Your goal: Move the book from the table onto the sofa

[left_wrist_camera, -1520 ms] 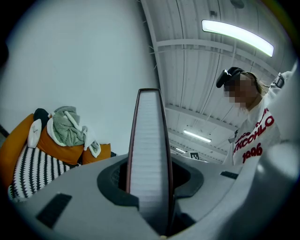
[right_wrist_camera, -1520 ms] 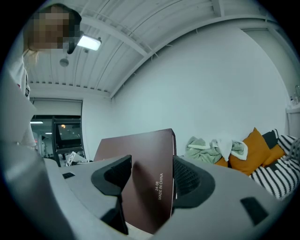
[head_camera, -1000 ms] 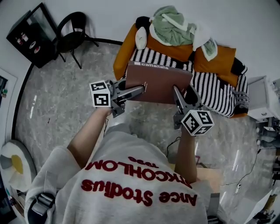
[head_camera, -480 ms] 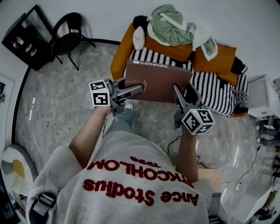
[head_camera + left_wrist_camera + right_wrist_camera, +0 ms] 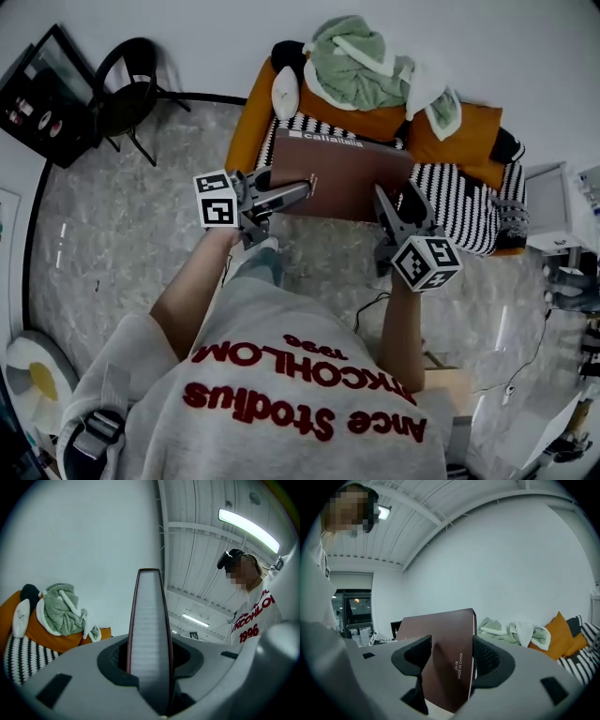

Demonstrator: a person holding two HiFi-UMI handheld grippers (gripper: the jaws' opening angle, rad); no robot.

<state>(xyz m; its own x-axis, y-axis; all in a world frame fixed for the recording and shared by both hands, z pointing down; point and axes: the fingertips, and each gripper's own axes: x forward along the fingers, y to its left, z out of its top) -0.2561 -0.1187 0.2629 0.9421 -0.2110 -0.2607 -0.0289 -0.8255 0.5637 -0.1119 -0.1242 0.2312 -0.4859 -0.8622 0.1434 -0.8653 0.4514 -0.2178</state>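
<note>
A dark brown book [image 5: 339,174] hangs flat in the air between both grippers, in front of the orange sofa [image 5: 251,120] with its striped seat cover [image 5: 461,202]. My left gripper [image 5: 306,189] is shut on the book's left edge; in the left gripper view the page edge [image 5: 149,620] stands upright between the jaws. My right gripper [image 5: 383,201] is shut on the book's right edge, and the right gripper view shows the brown cover [image 5: 446,671] clamped between the black pads [image 5: 486,657].
A green blanket [image 5: 361,61] and a white pillow [image 5: 283,93] lie on the sofa's back. A black chair [image 5: 127,94] and a dark cabinet [image 5: 33,94] stand at the left on the marble floor [image 5: 122,234]. White equipment [image 5: 553,211] stands at the right.
Both grippers have carried the book towards the sofa; the sofa now sits closer and lower in the head view. The grip on both edges is unchanged.
</note>
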